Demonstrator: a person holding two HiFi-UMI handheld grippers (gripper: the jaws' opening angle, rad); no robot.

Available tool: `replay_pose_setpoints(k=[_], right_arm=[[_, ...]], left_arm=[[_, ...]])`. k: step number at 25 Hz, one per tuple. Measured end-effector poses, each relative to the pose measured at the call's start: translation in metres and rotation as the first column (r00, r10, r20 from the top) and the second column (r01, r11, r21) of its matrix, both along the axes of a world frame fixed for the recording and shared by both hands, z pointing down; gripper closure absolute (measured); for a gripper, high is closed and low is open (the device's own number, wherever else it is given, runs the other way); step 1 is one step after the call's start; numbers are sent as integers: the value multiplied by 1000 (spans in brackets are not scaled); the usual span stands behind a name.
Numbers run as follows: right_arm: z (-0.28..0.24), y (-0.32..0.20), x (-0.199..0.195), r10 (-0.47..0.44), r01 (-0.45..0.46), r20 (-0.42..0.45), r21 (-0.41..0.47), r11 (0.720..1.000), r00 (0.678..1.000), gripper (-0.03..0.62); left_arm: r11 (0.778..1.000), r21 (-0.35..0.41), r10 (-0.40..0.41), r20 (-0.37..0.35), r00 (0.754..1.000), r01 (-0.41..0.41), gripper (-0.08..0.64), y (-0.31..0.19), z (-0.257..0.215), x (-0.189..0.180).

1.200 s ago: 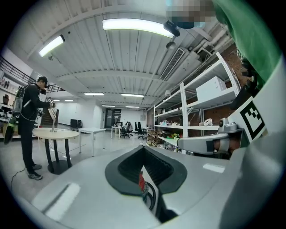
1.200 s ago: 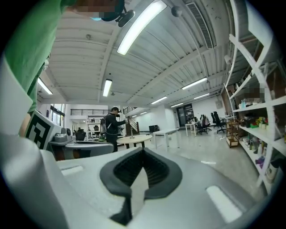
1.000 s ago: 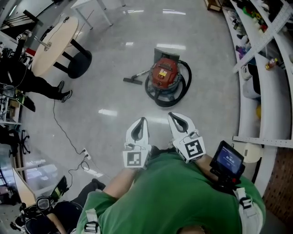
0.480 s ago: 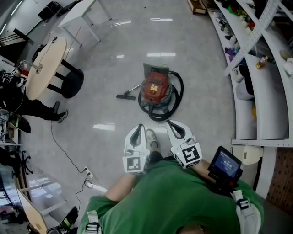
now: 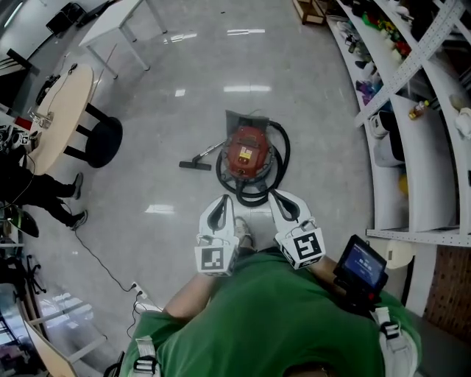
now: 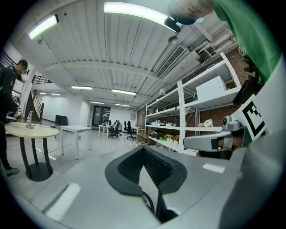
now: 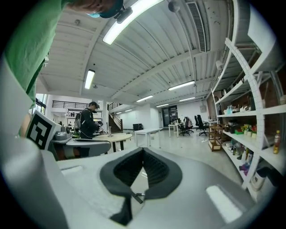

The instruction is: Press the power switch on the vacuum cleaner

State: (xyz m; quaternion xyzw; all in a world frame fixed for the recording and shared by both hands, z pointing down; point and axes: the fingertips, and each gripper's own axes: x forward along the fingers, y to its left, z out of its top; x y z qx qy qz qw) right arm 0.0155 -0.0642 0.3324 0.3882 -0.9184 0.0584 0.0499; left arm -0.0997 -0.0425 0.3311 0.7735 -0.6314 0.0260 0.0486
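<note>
The red vacuum cleaner (image 5: 248,153) stands on the grey floor in the head view, ringed by its black hose (image 5: 254,196), with its floor nozzle (image 5: 193,164) lying to its left. My left gripper (image 5: 227,198) and right gripper (image 5: 274,193) are held side by side just short of the vacuum, over the near loop of hose, touching nothing. Both are shut and empty. In the left gripper view the left gripper (image 6: 144,148) points level into the room, and so does the right gripper (image 7: 143,150) in its own view. The switch cannot be made out.
A round wooden table (image 5: 62,118) with a black base (image 5: 103,141) stands at the left, with a person (image 5: 29,188) beside it. Shelving (image 5: 412,147) runs along the right. A cable (image 5: 103,258) trails over the floor at lower left. A white table (image 5: 118,18) stands farther off.
The person has walked toward the vacuum: it now lies right in front of the two grippers instead of well ahead. Both grippers have stayed shut and side by side.
</note>
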Motion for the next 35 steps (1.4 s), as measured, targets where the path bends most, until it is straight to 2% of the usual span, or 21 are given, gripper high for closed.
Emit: replay_pose_setpoints(k=[8, 15, 21, 35], right_arm=[[2, -49, -39, 64, -64, -31, 2, 998, 997, 589], [9, -74, -61, 77, -78, -67, -10, 997, 995, 589], [21, -105, -64, 67, -70, -87, -30, 997, 994, 589], [72, -192, -69, -18, 3, -99, -143, 990, 995, 589]], left_arm=[[999, 2, 54, -36, 998, -54, 552, -45, 5, -42], [998, -16, 52, -46, 998, -53, 552, -65, 18, -74], [997, -63, 48, -35, 998, -50, 552, -81, 32, -78], [981, -188, -43, -1, 999, 42, 552, -149, 75, -83]])
